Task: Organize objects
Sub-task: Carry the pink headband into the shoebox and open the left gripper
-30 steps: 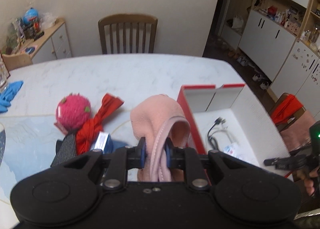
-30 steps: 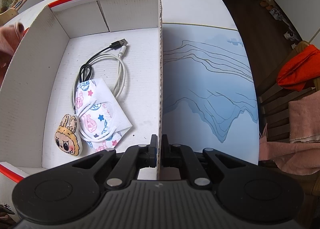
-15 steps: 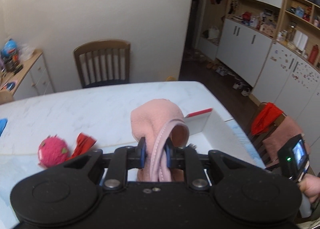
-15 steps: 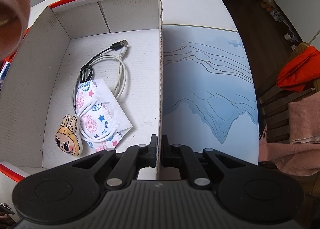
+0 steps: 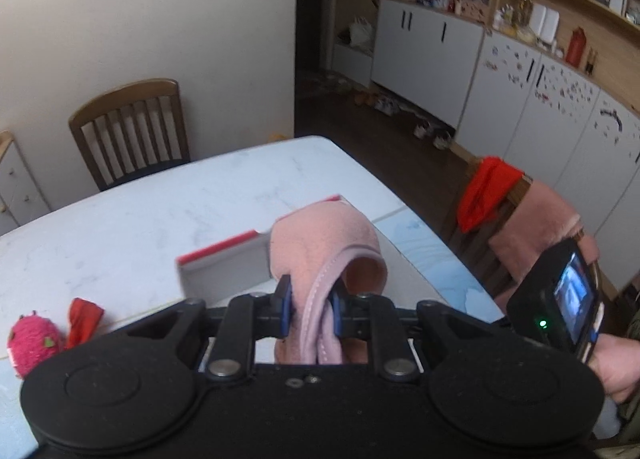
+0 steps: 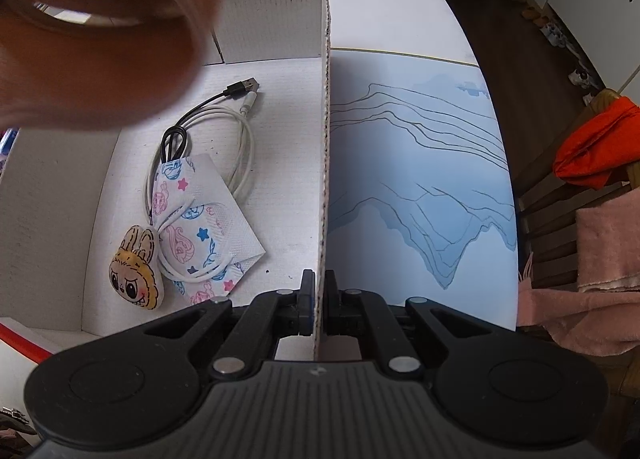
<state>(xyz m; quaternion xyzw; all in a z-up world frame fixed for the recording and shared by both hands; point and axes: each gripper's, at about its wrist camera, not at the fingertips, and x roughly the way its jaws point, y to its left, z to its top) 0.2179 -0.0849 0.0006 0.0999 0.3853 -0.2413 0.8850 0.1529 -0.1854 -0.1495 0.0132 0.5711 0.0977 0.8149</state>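
Looking across the white marble table (image 5: 168, 215), I find my left view has changed since a second ago: the pile of red cloth and the pink fuzzy ball (image 5: 34, 343) has slid off to the far left edge, and the open white box (image 6: 60, 195) with its red rim now lies straight ahead, under what I carry. In my right view the change is plainer: the pink slipper (image 6: 104, 39), a mere sliver at the left edge before, now fills the upper left corner, hanging over the box with its opening turned towards the camera.

My left gripper (image 5: 310, 309) has its jaws nearly together, pinching the slipper by the stitched rim, the toe standing up beyond the blue pads. My right gripper (image 6: 316, 305) has not moved; its jaws are clamped tight on the right-hand wall of the box, one finger inside and one outside, over the blue mountain-print mat (image 6: 420, 179).

Inside the box, on the floor, lie a coiled white cable (image 6: 240, 139) with a black one, a patterned face mask (image 6: 200, 219) partly over the coil, and a small yellow bunny-eared charm (image 6: 136, 275) touching the mask's lower left.
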